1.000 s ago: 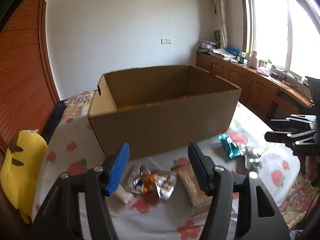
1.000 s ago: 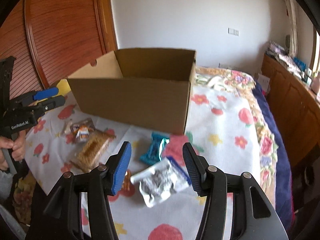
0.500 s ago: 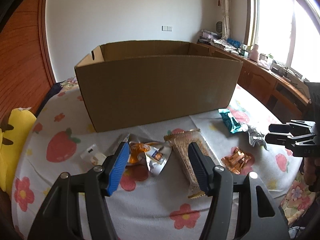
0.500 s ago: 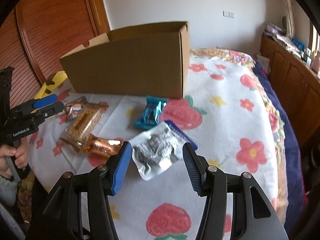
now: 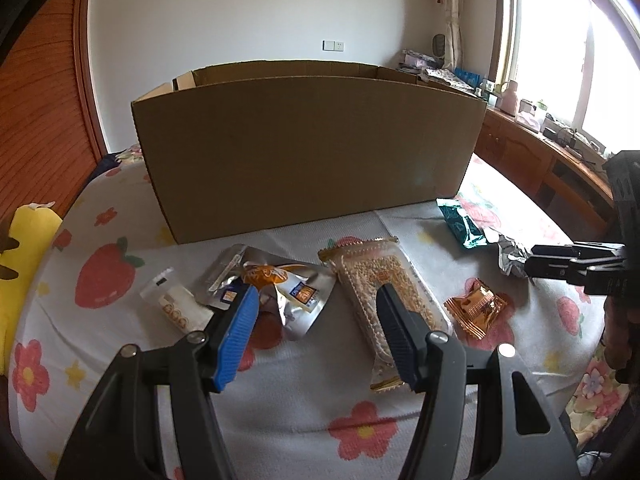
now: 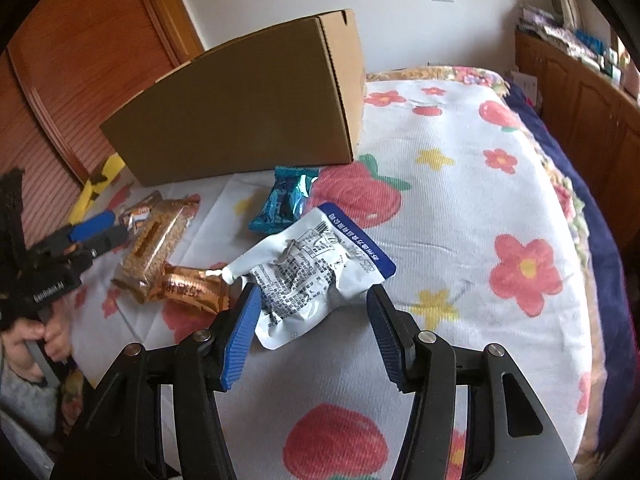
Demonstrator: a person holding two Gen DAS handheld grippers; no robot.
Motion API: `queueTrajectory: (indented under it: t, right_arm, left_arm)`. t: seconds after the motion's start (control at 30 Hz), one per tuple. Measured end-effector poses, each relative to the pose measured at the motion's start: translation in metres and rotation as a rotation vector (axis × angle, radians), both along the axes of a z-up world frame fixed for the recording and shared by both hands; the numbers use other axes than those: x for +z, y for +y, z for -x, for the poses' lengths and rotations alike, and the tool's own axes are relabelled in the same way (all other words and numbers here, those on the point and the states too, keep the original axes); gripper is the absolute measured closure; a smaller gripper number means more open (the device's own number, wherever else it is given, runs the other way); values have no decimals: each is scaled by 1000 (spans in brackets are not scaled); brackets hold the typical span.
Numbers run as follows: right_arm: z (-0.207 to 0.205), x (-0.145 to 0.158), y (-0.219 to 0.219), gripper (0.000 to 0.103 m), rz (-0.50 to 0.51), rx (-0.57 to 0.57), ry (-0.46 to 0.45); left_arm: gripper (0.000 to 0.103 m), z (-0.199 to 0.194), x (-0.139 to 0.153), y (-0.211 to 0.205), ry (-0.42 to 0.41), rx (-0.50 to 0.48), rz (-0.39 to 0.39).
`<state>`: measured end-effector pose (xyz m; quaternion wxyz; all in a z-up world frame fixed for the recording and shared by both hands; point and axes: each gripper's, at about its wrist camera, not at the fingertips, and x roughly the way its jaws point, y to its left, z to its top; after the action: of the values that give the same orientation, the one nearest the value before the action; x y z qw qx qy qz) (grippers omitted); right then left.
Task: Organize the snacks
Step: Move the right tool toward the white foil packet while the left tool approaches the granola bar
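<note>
A cardboard box (image 5: 308, 152) stands on a bed covered by a floral sheet (image 5: 280, 420); snack packets lie in a loose row along the box's near wall, none inside that can be seen. At the far left a yellow plush toy (image 5: 28, 264) rests on the bed's edge. From the left gripper (image 5: 316, 328), a small white packet (image 5: 176, 304) lies at 10 o'clock, silver-and-orange pouches (image 5: 288, 292) at 11 o'clock, and a clear-wrapped sesame bar (image 5: 380, 288) at 1 o'clock, its near end hidden behind the right-hand finger. This gripper's fingers (image 5: 236, 336) stand apart, released, gripping nothing. Farther right come a copper-foil sweet (image 5: 476, 308), a teal packet (image 5: 464, 224) near the box's corner, and a crumpled silver wrapper (image 5: 512, 256). From the right gripper (image 6: 312, 332), a white pouch with blue edge (image 6: 312, 276) lies at 12 o'clock, reaching between the fingers (image 6: 240, 332), which stand released on either side without pressing it. A person's hand (image 6: 40, 332) holds the left gripper's handle.
</note>
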<state>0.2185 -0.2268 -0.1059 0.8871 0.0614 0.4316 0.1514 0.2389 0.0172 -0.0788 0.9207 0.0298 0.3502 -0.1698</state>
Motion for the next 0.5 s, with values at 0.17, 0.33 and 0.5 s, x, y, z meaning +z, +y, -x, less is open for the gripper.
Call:
queueTrajectory:
  t: [0.17,0.33,0.5]
  right_arm:
    - [-4,1,-4,42,-56,-8,14]
    - [-5,1,-1,38,-56,-11,14]
    - [-18,2,8,36,-46,-10,26]
  left_arm:
    - [41,-2,-2,0,-3,4,-6]
    - [41,-1,-3,0,-5,10,-2]
    - [41,0,-5,-2,-9,3,-11]
